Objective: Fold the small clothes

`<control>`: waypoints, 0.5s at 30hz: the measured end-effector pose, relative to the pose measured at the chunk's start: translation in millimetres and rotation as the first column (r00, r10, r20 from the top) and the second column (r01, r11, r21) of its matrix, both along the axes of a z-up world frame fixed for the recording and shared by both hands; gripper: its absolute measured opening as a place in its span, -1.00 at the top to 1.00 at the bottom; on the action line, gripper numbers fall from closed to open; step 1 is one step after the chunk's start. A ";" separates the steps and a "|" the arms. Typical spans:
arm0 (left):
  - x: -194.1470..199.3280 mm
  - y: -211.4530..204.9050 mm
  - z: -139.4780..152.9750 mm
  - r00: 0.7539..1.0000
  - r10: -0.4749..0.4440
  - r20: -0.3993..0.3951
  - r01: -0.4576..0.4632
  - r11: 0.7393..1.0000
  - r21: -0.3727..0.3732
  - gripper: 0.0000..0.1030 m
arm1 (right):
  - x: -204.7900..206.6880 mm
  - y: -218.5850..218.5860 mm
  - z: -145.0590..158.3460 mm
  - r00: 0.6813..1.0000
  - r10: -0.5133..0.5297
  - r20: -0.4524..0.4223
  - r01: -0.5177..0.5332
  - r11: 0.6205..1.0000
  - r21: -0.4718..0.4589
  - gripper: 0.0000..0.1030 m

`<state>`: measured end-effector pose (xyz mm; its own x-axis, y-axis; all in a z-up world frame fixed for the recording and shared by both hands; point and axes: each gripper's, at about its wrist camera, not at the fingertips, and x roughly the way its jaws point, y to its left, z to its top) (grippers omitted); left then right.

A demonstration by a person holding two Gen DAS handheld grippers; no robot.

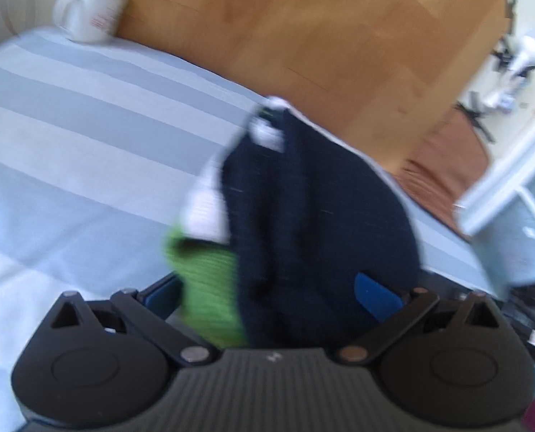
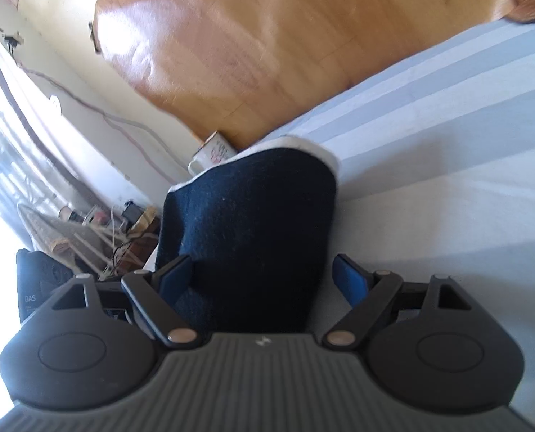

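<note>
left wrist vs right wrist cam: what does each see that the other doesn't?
Left wrist only: green and white parts of the garment beside its navy body, a brown cloth and a white object on the floor, far right; frame is blurred.

Right wrist only: cables along the wall, a cluttered rack, and a black bag.

Both: navy garment between wide-set fingers, striped blue sheet, wooden floor, white mug.

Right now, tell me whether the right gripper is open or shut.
Open: right gripper pads stand wide either side of the dark blue garment, a gap showing.
</note>
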<state>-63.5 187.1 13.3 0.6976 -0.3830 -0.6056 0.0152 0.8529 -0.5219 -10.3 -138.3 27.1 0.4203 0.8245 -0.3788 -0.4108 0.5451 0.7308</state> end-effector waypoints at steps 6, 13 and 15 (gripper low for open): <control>8.2 -13.4 -3.2 0.999 -0.009 0.041 0.008 0.999 0.043 -0.91 | 8.6 7.0 3.1 0.999 0.034 0.014 -0.033 0.998 -0.047 -0.17; 49.9 -48.6 30.7 0.991 -0.029 0.131 0.015 0.994 0.107 -0.73 | 19.1 -3.5 41.0 0.959 -0.039 0.281 0.069 0.993 -0.100 0.07; 76.4 -59.7 47.0 0.984 -0.048 0.172 0.029 0.994 0.109 -0.72 | 37.7 -14.2 52.2 0.935 -0.071 0.347 0.110 0.990 -0.093 0.07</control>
